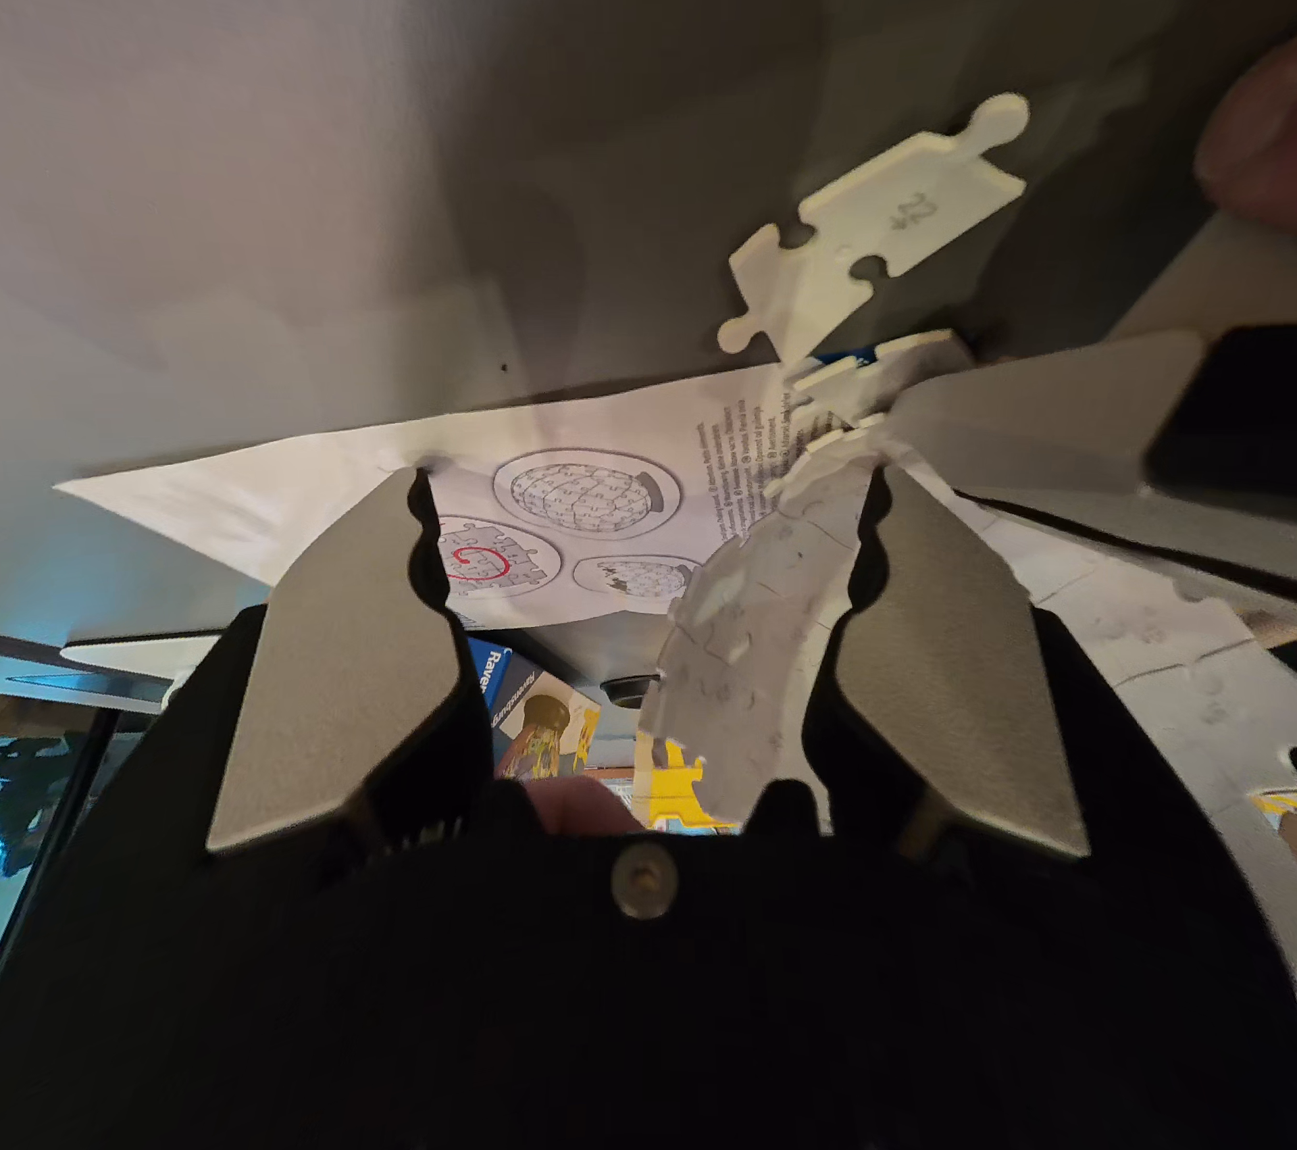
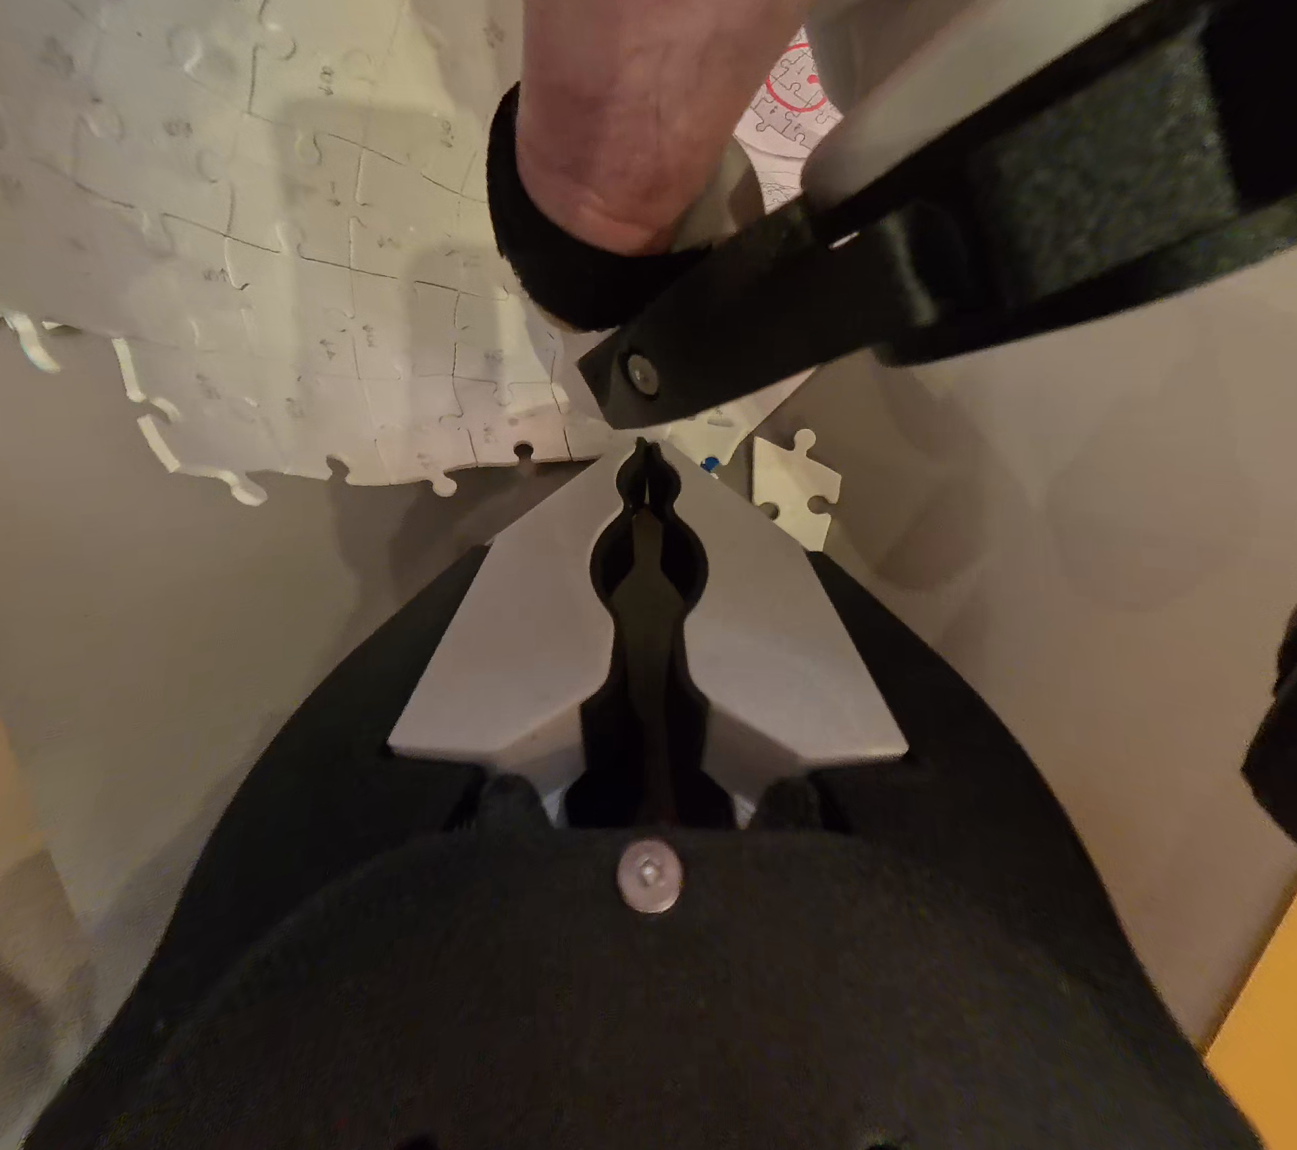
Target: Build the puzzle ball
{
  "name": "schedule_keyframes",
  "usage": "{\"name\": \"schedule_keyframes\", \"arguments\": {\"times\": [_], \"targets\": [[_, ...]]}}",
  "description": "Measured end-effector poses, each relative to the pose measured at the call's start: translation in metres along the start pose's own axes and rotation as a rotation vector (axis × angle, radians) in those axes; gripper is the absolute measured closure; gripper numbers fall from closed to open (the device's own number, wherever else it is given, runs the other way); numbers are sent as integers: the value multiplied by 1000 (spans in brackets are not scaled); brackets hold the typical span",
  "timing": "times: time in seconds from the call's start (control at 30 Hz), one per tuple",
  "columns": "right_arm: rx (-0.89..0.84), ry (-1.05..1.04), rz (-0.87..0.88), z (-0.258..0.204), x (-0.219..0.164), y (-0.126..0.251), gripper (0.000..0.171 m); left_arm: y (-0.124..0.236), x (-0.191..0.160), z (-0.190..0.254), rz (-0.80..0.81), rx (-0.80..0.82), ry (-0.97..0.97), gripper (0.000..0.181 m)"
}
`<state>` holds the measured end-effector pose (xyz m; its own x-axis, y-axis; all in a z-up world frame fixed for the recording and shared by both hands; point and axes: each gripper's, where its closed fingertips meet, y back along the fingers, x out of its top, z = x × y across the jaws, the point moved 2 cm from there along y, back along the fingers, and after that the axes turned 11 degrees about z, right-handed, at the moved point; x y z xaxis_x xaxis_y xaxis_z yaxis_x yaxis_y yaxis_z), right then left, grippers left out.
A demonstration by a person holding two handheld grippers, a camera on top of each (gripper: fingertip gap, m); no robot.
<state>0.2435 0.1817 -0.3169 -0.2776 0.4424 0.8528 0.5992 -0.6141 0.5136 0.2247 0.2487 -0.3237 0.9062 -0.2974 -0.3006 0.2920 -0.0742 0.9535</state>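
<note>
My left gripper [image 1: 642, 519] is spread wide over the leaflet [image 1: 393, 470], holding nothing. The shell [image 2: 281, 190], many pieces joined but ragged-edged, hangs over the desk [image 2: 210, 625], far from a ball. My right gripper [image 2: 646, 449] is pressed together; whether it pinches the shell's rim I cannot tell. A loose piece [image 2: 796, 491] waits beside it.

A grey surface [image 1: 351, 168] is filling the upper part of the left wrist view and is carrying the other items. A white printed instruction sheet [image 1: 281, 484] is lying flat on it, showing round line drawings and one red mark. Below the sheet's near edge, a blue printed box [image 1: 519, 702] is showing, with yellow printed material [image 1: 677, 779] just beside it. A small dark round foot [image 1: 624, 691] is sitting under the surface edge. In the right wrist view, an orange panel [image 2: 1256, 1018] is occupying the lower right corner.
</note>
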Motion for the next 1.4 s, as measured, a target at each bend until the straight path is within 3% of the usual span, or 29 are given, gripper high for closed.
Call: {"name": "schedule_keyframes", "arguments": {"times": [0.2, 0.7, 0.9, 1.4], "targets": [[-24, -42, 58, 6, 5, 10, 171, -1, -1, -1, 25, -2, 23, 68], [-68, 20, -18, -3, -9, 16, 171, -1, -3, -2, 27, -8, 68, 66], [-132, 49, 51, 15, 8, 18, 171, -1, -3, -2, 21, -1, 65, 67], [-73, 19, -12, 7, -5, 13, 171, 0, -2, -2, 5, 4, 58, 68]]}}
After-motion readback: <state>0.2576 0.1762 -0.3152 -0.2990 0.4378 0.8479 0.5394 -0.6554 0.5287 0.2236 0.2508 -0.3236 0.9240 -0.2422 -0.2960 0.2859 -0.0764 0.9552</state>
